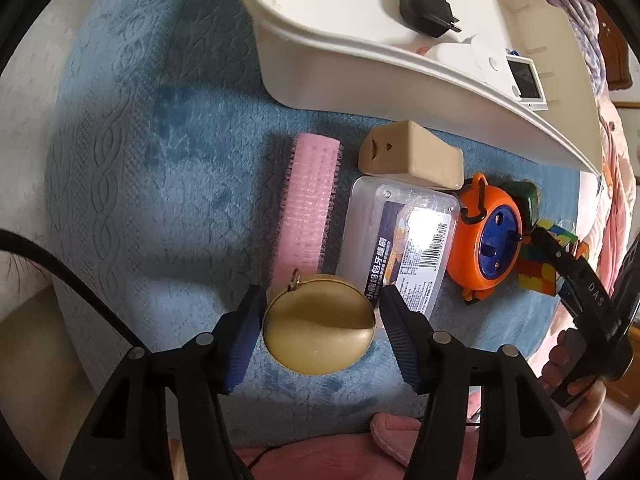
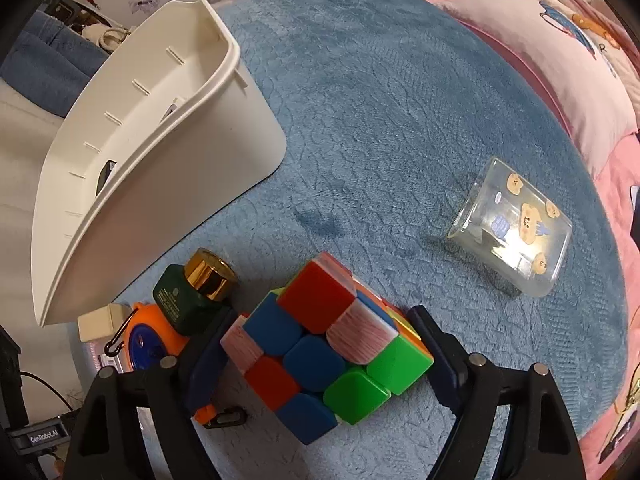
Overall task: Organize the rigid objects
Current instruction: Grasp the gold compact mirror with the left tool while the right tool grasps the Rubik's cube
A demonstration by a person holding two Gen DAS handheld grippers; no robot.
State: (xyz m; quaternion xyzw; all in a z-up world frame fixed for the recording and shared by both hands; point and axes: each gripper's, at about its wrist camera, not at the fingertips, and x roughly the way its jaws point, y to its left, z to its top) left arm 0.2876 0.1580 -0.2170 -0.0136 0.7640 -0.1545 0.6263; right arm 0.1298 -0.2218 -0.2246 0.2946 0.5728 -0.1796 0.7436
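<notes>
My left gripper is open around a round gold compact lying on the blue blanket; its fingers stand on either side with small gaps. My right gripper closes on a colourful puzzle cube, with both fingers against its sides; the cube also shows in the left wrist view. A white storage bin holds a black charger; the bin also shows in the right wrist view.
On the blanket lie a pink hair roller, a beige box, a clear plastic case, an orange-and-blue round toy, a green bottle with gold cap and a tipped clear glass. Pink bedding borders the blanket.
</notes>
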